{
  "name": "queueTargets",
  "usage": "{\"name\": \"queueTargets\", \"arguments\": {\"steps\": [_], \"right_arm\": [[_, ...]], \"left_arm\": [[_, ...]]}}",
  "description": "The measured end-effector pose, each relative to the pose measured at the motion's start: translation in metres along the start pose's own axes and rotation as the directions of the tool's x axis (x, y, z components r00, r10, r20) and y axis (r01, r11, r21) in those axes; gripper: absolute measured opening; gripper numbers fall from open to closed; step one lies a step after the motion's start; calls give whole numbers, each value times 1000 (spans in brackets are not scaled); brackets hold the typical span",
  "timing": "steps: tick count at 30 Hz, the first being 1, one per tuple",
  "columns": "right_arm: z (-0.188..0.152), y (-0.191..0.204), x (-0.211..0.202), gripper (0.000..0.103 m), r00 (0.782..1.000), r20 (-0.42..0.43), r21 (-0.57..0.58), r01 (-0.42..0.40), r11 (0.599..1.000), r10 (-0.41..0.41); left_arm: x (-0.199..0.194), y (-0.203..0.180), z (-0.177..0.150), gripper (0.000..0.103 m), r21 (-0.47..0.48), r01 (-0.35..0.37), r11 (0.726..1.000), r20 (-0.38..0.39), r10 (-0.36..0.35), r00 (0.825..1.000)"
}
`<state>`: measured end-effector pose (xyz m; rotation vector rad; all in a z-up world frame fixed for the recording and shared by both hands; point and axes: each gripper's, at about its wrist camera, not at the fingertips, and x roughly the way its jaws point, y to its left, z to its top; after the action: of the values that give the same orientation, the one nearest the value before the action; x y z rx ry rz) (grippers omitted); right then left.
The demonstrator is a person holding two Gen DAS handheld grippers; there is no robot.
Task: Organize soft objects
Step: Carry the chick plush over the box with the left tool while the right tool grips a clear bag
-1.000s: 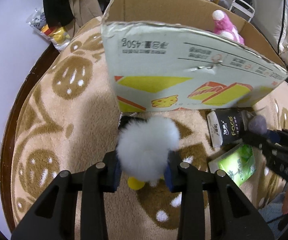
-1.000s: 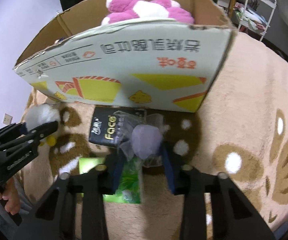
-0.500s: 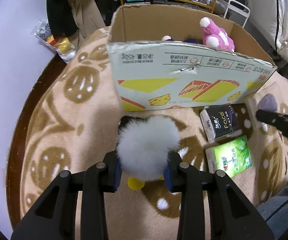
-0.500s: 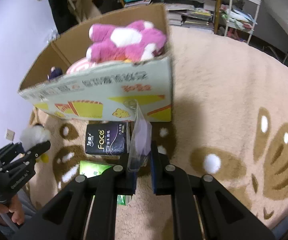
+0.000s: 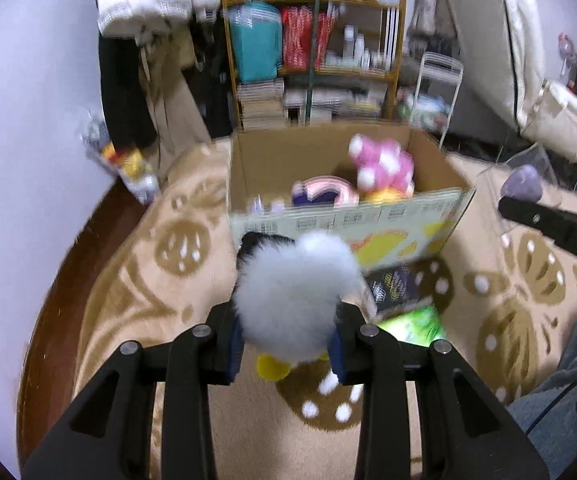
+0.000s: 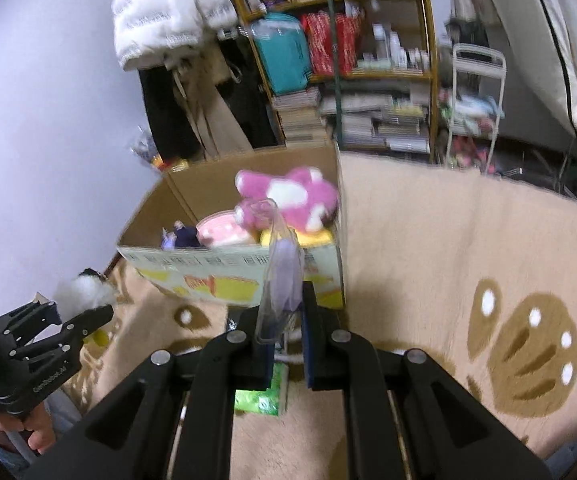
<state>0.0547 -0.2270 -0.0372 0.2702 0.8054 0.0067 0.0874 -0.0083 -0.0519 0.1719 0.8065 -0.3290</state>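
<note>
Left gripper (image 5: 288, 344): we note its fingers pinching a white fluffy toy (image 5: 294, 296), held above the rug (image 5: 128, 300) in front of the box (image 5: 408, 220). Right gripper (image 6: 284, 344): fingers clamped tight on a clear bag (image 6: 280, 276) with something purple inside, raised before the box's near wall. Pink plush (image 6: 288, 196) lies in the box. "GenRobot.AI" reads on the left gripper's side. Black pack (image 5: 396, 286) and green pack (image 5: 412, 324) lie on the rug by the box; their print is blurred.

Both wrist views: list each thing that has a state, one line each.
Left claw: shut on white fluffy toy, lifted.
Right claw: shut on purple toy in clear bag, lifted.
Cardboard box: open, upright.
Pink plush: inside box.
Black tissue pack: on rug.
Green pack: on rug.
</note>
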Motion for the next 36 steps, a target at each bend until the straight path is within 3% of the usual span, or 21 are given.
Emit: {"name": "queueTargets", "arguments": {"steps": [5, 10, 22, 26, 36], "right_arm": [[12, 14, -13, 12, 995, 101, -40, -20, 999, 24], [18, 20, -8, 12, 990, 128, -45, -57, 997, 62], [31, 33, 25, 12, 985, 137, -97, -90, 991, 103], [37, 33, 41, 12, 985, 140, -107, -90, 990, 105], [39, 21, 72, 12, 989, 101, -65, -99, 993, 105]], "left_arm": [[-24, 4, 18, 33, -16, -7, 1000, 151, 10, 988], [-25, 5, 40, 33, -2, 7, 1000, 224, -6, 974], [19, -1, 67, 33, 107, -19, 994, 212, -4, 977], [34, 2, 69, 33, 72, 18, 997, 172, -30, 985], [62, 5, 66, 34, 58, 2, 998, 90, -8, 996]]}}
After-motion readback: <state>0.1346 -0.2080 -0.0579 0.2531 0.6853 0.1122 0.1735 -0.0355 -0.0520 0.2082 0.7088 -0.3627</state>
